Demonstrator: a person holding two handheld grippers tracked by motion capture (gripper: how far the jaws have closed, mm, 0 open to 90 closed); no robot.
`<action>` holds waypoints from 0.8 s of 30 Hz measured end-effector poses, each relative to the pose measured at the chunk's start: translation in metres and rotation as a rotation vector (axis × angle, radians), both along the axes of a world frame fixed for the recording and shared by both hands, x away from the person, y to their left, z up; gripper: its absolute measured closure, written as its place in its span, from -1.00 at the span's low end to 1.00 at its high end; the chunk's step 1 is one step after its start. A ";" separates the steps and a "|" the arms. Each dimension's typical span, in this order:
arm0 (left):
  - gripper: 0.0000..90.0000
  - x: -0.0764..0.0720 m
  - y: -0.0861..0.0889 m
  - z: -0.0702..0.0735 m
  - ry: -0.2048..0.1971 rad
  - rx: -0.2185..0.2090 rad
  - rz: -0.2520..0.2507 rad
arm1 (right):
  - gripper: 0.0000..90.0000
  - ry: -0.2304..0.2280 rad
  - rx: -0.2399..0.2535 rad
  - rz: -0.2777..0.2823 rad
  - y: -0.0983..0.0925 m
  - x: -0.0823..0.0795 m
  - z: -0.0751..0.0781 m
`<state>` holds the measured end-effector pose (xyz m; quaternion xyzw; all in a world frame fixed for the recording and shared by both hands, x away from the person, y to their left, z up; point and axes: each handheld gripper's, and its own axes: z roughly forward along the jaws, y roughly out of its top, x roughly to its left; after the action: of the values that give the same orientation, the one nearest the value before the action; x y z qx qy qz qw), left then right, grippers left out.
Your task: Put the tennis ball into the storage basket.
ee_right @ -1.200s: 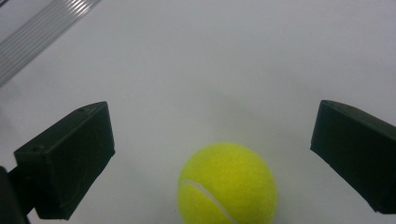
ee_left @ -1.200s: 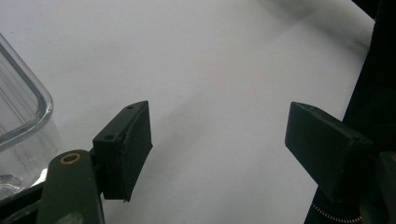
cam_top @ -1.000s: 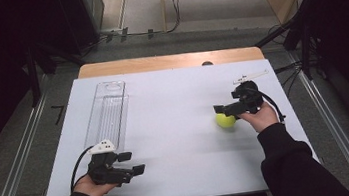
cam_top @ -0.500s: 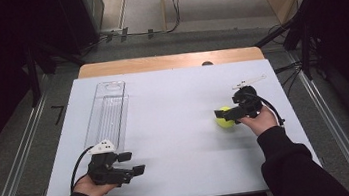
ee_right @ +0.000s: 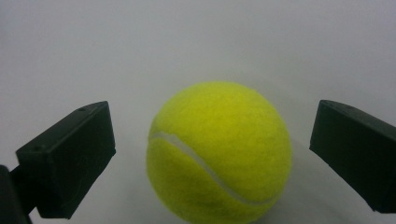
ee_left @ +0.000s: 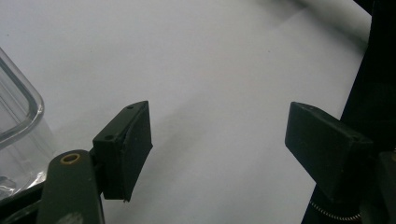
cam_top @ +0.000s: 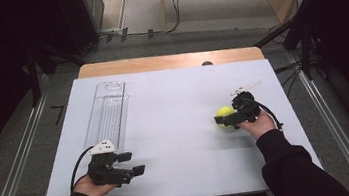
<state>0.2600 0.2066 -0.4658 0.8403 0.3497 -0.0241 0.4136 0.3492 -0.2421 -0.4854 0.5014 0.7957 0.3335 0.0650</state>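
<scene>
A yellow-green tennis ball [cam_top: 223, 114] rests on the white tabletop [cam_top: 178, 107] at the right. My right gripper [cam_top: 222, 118] reaches it from the right, open, with one jaw on each side. In the right gripper view the ball [ee_right: 219, 151] sits between the jaws of the right gripper [ee_right: 212, 140] with a gap on both sides. At the near left, my left gripper [cam_top: 132, 163] stays open over bare table. Nothing lies between the jaws in the left gripper view [ee_left: 219, 135].
A long clear plastic tray [cam_top: 109, 113] lies lengthwise on the left half, just beyond the left gripper; its rounded corner [ee_left: 18, 121] shows beside the left jaw. A wooden strip [cam_top: 168, 61] runs along the table's far edge. Dark stands flank the table.
The right gripper has shifted slightly toward the person, staying around the ball. The ball and the left gripper have not moved.
</scene>
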 end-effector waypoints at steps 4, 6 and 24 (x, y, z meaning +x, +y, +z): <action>-0.47 0.000 0.000 0.000 0.000 0.002 0.001 | -1.00 0.004 -0.013 0.004 0.000 0.001 -0.003; -0.47 0.000 0.000 0.000 0.001 0.001 0.000 | -1.00 0.016 -0.014 0.005 0.001 0.001 -0.005; -0.47 0.000 -0.001 -0.001 0.005 0.002 0.001 | -0.76 0.043 -0.091 -0.011 0.005 0.003 -0.019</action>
<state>0.2597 0.2061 -0.4664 0.8403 0.3515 -0.0258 0.4119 0.3522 -0.2366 -0.5044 0.5093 0.8085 0.2858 0.0722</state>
